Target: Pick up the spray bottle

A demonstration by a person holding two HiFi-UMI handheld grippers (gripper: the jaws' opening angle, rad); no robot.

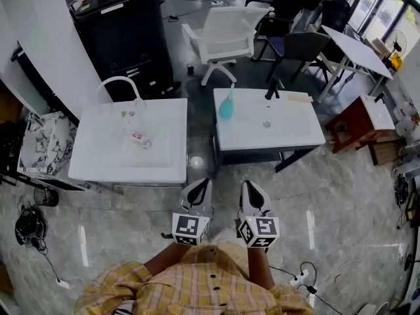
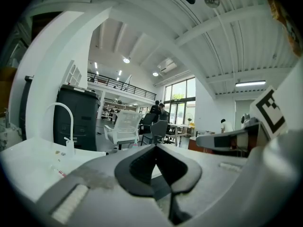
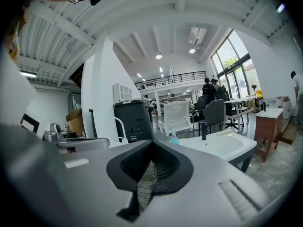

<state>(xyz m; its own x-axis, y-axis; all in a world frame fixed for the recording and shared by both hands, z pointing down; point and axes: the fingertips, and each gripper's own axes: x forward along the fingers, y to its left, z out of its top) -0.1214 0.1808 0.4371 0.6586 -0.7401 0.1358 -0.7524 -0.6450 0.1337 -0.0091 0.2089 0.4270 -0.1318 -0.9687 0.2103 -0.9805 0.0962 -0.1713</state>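
Head view: white worktop (image 1: 295,133) at one o'clock; at six o'clock the left tongs (image 1: 199,188) and right tongs (image 1: 250,189), both clenched on nothing; the teal spray bottle (image 1: 226,105) stands at the worktop's ten o'clock corner.
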